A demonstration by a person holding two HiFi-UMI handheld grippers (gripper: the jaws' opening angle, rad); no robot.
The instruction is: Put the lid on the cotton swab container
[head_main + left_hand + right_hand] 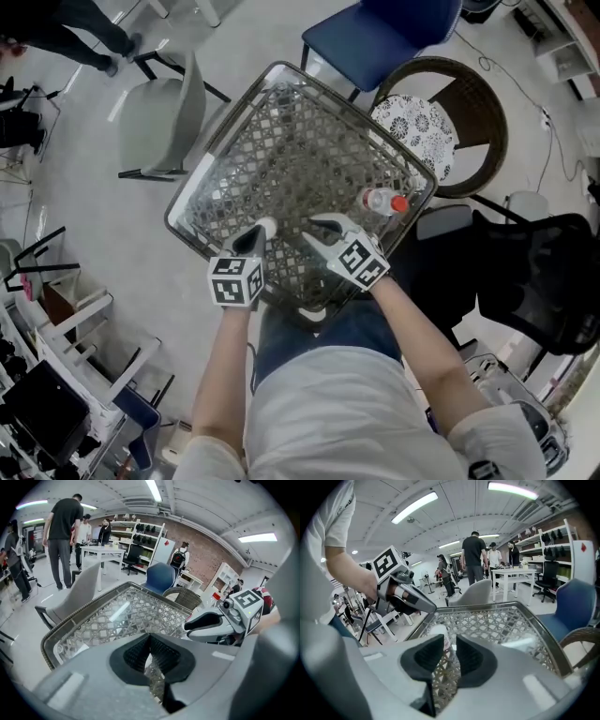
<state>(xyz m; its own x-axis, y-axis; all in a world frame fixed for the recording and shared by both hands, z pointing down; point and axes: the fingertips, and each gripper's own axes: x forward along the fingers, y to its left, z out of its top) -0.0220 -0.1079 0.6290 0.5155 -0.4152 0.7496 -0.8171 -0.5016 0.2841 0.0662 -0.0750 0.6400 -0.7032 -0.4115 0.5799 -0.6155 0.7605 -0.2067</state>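
Two grippers over the lattice-top table, container off to the right.
Lower centre of the head view: the left gripper hovers above the table near its front edge, pads pressed together with nothing between them. Just right of it, the right gripper has its jaws partway apart and empty, only tabletop showing through the gap. Further right, by the table's right corner, the cotton swab container lies on its side, its red lid at the right end, clear of both grippers.
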